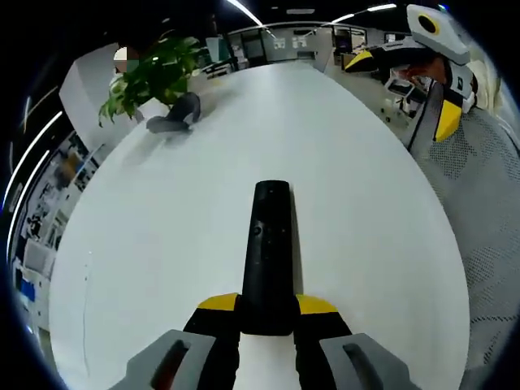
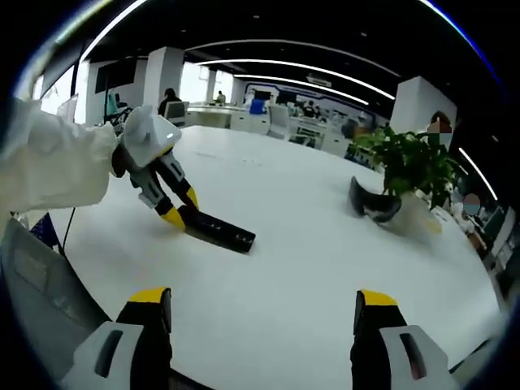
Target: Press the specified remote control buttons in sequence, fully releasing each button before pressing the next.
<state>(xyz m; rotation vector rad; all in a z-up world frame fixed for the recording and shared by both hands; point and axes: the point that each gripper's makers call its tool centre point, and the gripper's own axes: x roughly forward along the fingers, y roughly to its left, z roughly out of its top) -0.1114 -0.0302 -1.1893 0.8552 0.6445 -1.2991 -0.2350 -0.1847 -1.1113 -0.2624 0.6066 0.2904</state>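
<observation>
White office table (image 1: 162, 244), plant (image 1: 150, 73) at the far end, remote (image 1: 268, 260) lying flat on it.

My left gripper (image 1: 268, 313) is clamped on the remote's near end, I'd say to pin it steady for pressing; from the right gripper view it (image 2: 180, 213) grips the end of the remote (image 2: 219, 231). My right gripper (image 2: 264, 313) hangs well apart, jaws wide and empty, no button touched yet.

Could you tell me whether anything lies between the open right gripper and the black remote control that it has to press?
Nothing visible does. In the right gripper view, bare white table lies between the right gripper and the long black remote control, which the left gripper clamps at one end. The green potted plant and dark curved object sit off to the side.
</observation>
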